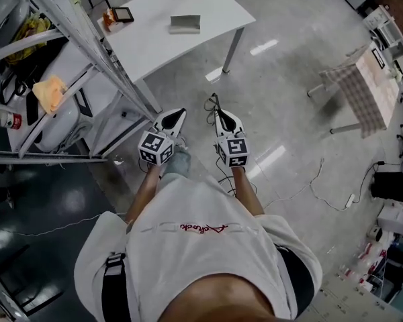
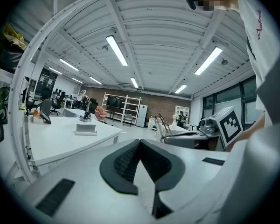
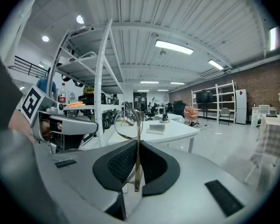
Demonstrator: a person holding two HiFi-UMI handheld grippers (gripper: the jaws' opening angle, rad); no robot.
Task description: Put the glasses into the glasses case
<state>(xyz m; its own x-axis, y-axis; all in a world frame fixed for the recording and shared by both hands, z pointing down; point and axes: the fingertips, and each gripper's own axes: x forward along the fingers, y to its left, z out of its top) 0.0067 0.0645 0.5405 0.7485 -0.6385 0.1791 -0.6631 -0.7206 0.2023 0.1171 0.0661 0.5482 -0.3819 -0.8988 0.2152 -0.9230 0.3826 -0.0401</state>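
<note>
On the white tabletop (image 1: 154, 42) at 12 o'clock in the head view, the grey glasses case (image 1: 185, 23) lies toward the near edge, well apart from both claws. Grey polished floor (image 1: 289, 126) lies open between the person and that edge. A metal rack (image 1: 87, 39) crowds in at 10 o'clock, a checked-cloth table (image 1: 363, 86) stands at 2 o'clock, and a thin cable (image 1: 316, 190) trails at 4 o'clock. Both forearms are tucked close to the body, with the claws side by side pointing toward the tabletop. The left claw (image 2: 140, 143) is pressed together with nothing in it. The right claw (image 3: 137, 146) pinches the glasses (image 3: 138, 125) by the thin wire frame, and one lens ring stands up above its tips.
</note>
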